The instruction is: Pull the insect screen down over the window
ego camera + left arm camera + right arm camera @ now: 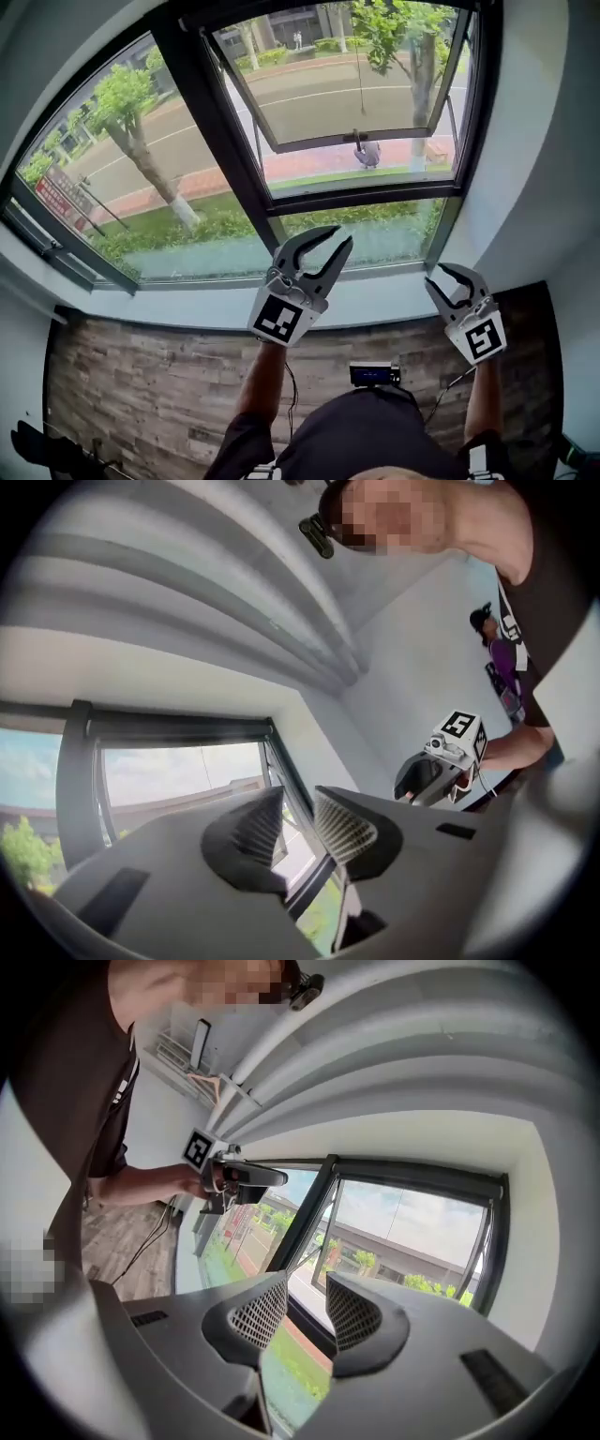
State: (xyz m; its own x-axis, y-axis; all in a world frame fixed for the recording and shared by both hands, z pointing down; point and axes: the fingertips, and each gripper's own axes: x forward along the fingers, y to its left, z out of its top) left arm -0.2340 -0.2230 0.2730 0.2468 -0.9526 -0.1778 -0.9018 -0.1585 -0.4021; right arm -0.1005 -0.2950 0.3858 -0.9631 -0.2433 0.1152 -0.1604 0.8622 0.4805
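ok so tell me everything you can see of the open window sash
The open window sash has a dark, metal-looking frame around clear glass, with road and trees showing through. It sits in the right-hand bay of the window, swung outward at its lower edge. A small dark handle sits midway along its lower rail, and a thin line, maybe a cord, runs up from it. Nothing touches the sash.

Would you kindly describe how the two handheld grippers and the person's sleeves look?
The left gripper and right gripper are dark grey, with curved claw-like jaws, mesh-textured pads and a white cube bearing black square markers. A thin black cable trails from the right one. The sleeves are short and dark.
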